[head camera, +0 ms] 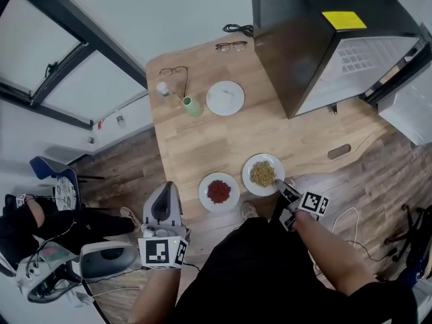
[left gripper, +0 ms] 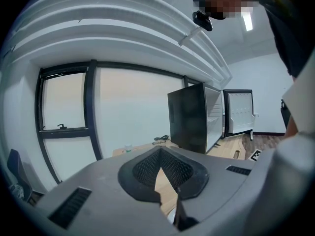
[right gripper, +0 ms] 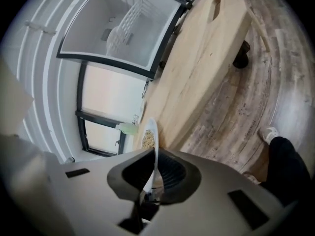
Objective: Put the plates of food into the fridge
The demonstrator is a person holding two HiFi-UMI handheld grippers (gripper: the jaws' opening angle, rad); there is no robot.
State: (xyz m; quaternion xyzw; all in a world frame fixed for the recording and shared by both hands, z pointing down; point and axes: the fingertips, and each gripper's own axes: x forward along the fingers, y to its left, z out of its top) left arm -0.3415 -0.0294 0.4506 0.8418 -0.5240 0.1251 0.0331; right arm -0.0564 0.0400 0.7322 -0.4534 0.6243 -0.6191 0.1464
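On the wooden table (head camera: 196,147), a white plate of yellowish grain (head camera: 262,174) sits near the front edge. My right gripper (head camera: 278,183) is shut on its near rim. In the right gripper view the plate of grain (right gripper: 148,137) stands edge-on, with its rim running down between the jaws of that gripper (right gripper: 151,181). A plate of red food (head camera: 219,192) lies just left of it, untouched. My left gripper (head camera: 164,196) hovers off the table's front-left edge, shut and empty (left gripper: 160,173). The black fridge (head camera: 317,39) stands at the back right with its door (head camera: 364,63) open.
Further back on the table are a third white plate (head camera: 225,98), a green bottle (head camera: 192,105), a small bottle (head camera: 163,89), two pairs of glasses (head camera: 231,46) (head camera: 174,71) and a black cable (head camera: 237,28). A blue chair (head camera: 47,169) stands on the floor at left.
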